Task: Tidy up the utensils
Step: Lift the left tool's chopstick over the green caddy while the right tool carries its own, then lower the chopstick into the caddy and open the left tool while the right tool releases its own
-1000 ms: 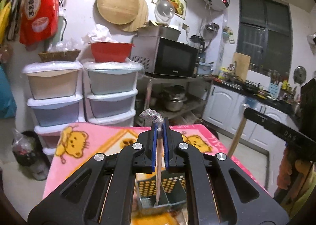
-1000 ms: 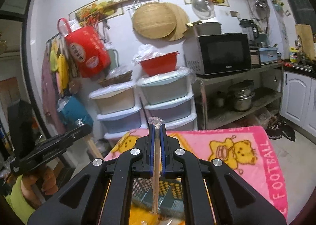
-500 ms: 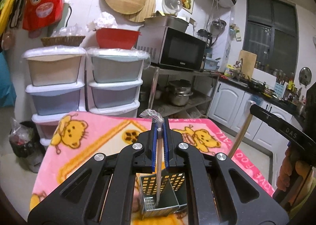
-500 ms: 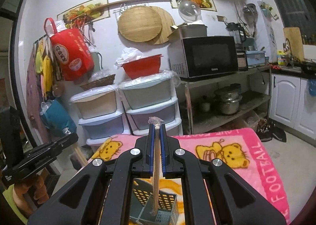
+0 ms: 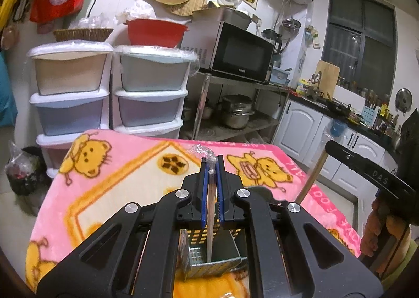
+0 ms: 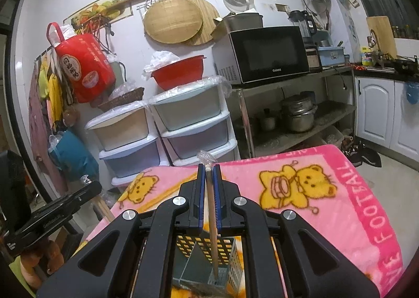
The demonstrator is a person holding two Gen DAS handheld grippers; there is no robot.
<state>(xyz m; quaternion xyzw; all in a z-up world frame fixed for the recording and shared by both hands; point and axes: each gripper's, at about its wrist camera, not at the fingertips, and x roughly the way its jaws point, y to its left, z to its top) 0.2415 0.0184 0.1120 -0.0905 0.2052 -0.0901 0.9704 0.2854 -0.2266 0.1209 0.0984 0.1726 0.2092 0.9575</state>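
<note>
Both hands dropping chopsticks into the caddy at once

The left gripper point(image 5: 211, 188) is clamped tight on a plastic-tipped chopstick point(image 5: 210, 222), and the right gripper point(image 6: 209, 193) is pinching its own wooden chopstick point(image 6: 213, 235). Each stick hangs close to upright, wrapped end up, tip down inside the perforated metal caddy point(image 6: 204, 248) on the pink bear blanket point(image 5: 110, 175). I'd guess these are feather-light, stiff and a bit slick, so gripping near the top like this makes sense; they'll just drop once let go.
</note>
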